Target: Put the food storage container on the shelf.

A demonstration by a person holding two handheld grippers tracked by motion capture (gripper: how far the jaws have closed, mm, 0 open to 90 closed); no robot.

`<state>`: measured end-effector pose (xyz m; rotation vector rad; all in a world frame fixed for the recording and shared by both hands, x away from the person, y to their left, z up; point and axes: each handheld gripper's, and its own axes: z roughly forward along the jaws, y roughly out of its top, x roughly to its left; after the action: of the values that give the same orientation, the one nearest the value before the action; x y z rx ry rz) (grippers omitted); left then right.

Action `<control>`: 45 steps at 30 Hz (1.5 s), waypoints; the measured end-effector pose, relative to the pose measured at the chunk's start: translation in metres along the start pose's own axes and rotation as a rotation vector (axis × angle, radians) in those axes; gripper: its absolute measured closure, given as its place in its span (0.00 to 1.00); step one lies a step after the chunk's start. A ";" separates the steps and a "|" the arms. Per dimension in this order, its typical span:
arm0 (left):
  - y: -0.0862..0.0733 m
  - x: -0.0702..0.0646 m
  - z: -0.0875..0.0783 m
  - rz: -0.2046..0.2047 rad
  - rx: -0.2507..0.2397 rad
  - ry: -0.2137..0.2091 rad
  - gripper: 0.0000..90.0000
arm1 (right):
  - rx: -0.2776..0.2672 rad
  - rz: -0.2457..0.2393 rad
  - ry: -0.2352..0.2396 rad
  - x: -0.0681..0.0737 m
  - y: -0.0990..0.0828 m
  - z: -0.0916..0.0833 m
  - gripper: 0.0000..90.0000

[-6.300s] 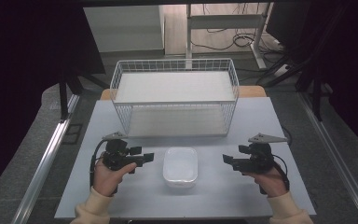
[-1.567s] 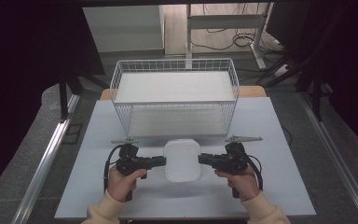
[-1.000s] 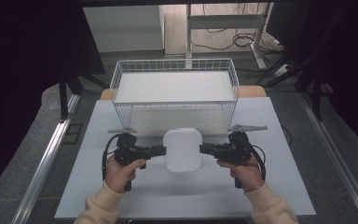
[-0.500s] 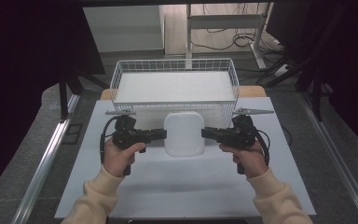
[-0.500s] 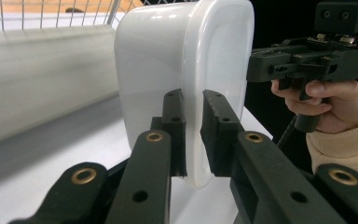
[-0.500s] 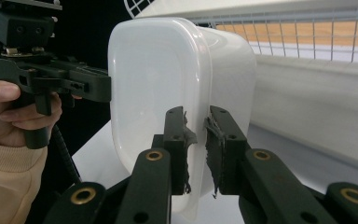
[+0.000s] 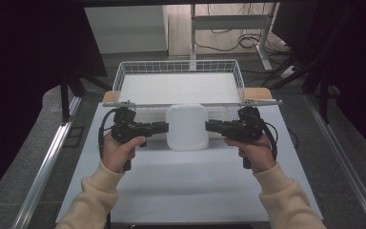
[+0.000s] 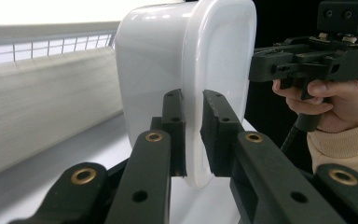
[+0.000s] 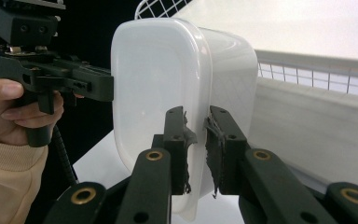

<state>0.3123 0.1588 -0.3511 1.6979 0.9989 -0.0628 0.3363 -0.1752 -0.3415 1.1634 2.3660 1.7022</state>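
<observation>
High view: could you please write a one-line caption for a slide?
Two hand-held grippers, left gripper and right gripper, grip a white lidded container by opposite edges before a wire basket.

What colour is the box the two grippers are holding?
White. The plastic box is plain and slightly see-through, with no pattern; the right gripper view shows it best.

The tub (image 7: 187, 127), held off the table (image 7: 190, 186) between the left gripper (image 7: 164, 128) and right gripper (image 7: 208, 126), sits just before the near wall of the wire basket (image 7: 178, 67). That wall blocks the way to the far side at this height. The basket is open at the top, its floor bare. Near the person, the table surface is free. Dark stands flank the left and right edges.
</observation>
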 end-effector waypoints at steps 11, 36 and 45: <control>0.020 -0.002 -0.009 0.010 -0.016 0.012 0.89 | -0.006 -0.023 0.002 0.003 0.023 0.002 0.87; 0.063 0.015 -0.007 -0.001 -0.013 0.012 0.88 | 0.010 -0.035 -0.010 -0.007 0.070 0.010 0.87; 0.094 0.033 0.001 -0.037 0.000 0.011 0.88 | 0.023 -0.008 -0.012 -0.020 0.096 0.019 0.87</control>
<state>0.3934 0.1740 -0.2961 1.6816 1.0385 -0.0780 0.4119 -0.1575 -0.2783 1.1622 2.3859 1.6656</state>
